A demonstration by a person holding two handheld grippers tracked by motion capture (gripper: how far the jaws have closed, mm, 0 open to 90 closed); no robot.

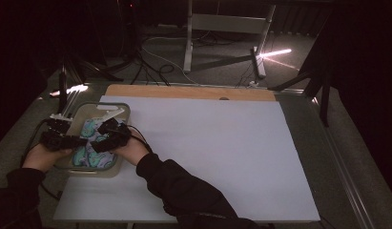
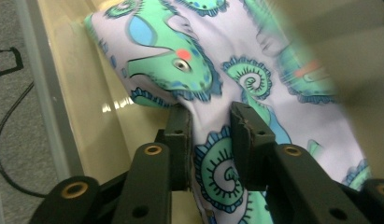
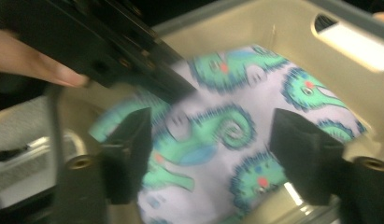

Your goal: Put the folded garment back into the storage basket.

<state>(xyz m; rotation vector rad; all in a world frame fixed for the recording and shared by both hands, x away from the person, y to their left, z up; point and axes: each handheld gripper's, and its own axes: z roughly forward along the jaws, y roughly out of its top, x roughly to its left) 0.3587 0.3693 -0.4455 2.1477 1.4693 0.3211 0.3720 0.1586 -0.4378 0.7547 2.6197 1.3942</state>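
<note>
Dark room, white worktop | cloth lies in beige bin at left edge | left gripper pinching a cloth fold | right gripper wide open above cloth | advice: grab deep fold, lift straight, clear bin wall.

High view dim — right gripper view motion-blurred.

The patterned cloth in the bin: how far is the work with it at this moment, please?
Early stage, it seems. The chameleon-print cloth lies inside the beige plastic bin at the table's left edge. In hand: the left gripper has its jaws closed on a fold of the cloth, while the right gripper hangs open above it. Left to do, probably: the right gripper grasps, then both lift the cloth onto the white table sheet.
</note>
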